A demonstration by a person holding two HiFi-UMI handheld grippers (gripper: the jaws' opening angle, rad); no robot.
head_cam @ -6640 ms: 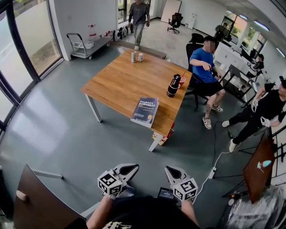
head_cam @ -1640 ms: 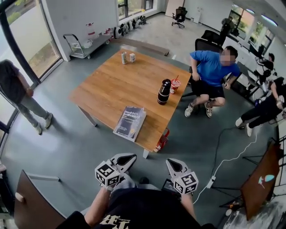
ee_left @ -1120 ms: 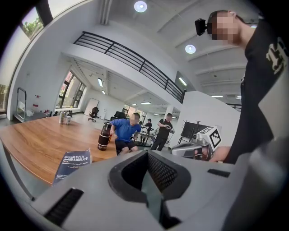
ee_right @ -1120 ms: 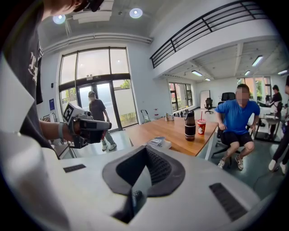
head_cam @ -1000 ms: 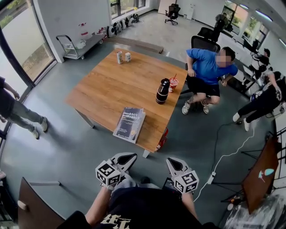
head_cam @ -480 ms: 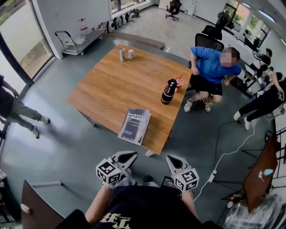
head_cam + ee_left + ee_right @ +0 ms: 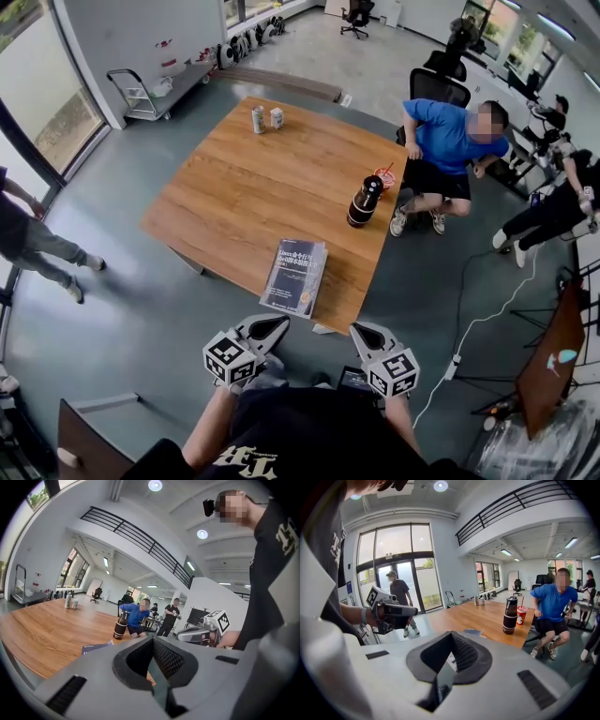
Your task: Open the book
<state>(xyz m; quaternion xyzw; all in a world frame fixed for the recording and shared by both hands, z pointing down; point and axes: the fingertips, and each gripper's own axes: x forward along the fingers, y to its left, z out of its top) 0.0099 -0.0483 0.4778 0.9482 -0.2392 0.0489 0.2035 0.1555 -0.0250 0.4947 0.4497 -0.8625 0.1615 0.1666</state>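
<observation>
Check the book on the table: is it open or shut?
Shut. The book lies flat near the table's front edge, dark cover facing up, no pages showing.

Bare tabletop (image 7: 244,197) flanks the book (image 7: 295,277) at the near edge; a dark bottle (image 7: 364,202) stands well apart, beyond it.

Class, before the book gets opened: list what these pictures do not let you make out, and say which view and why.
- Book: cover print too small to read in the head view; in the left gripper view the left gripper hides all but a corner.
- Red cup: partly behind the dark bottle, head view.
- Two cans: labels too small, head view.
</observation>
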